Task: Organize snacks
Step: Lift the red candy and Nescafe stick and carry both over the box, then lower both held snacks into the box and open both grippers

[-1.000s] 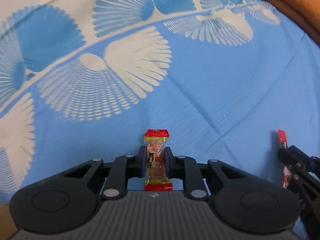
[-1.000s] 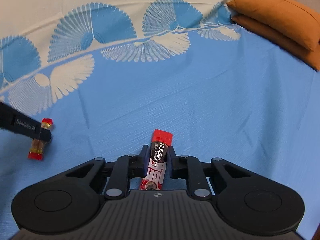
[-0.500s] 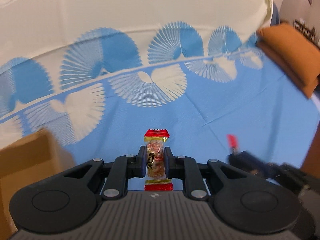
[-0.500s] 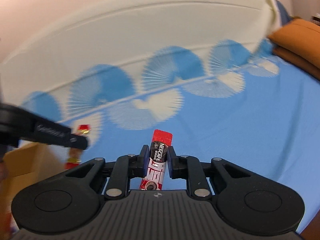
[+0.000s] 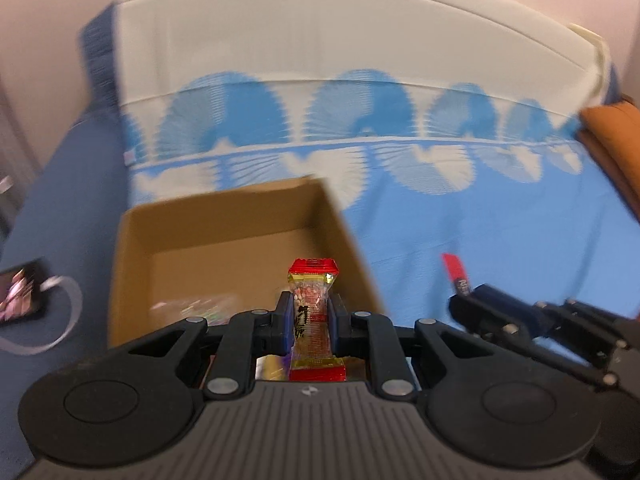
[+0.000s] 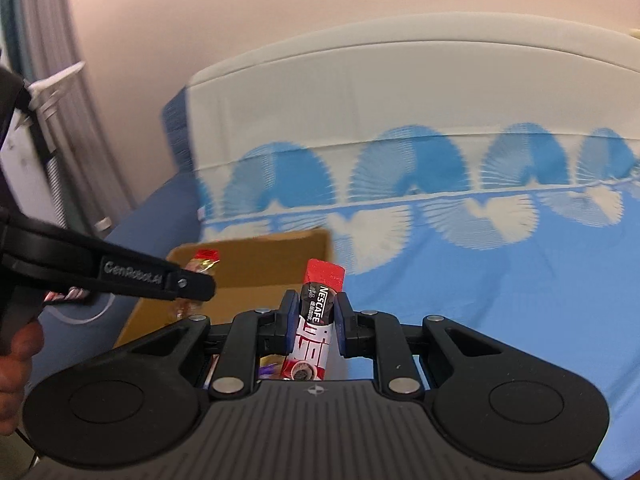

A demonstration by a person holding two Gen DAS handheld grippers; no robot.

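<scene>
So I'm holding the left gripper [image 5: 311,316] clamped on a little clear candy packet [image 5: 312,312] right above the cardboard box [image 5: 224,220], and the right gripper [image 6: 313,322] is pinching a Nescafe stick [image 6: 316,320] near the box's edge over the blue bedsheet [image 6: 500,280].

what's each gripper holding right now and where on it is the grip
The left gripper pinches a small red-ended snack packet across its clear middle. The right gripper pinches a red coffee stick around its middle, top end sticking out.
</scene>
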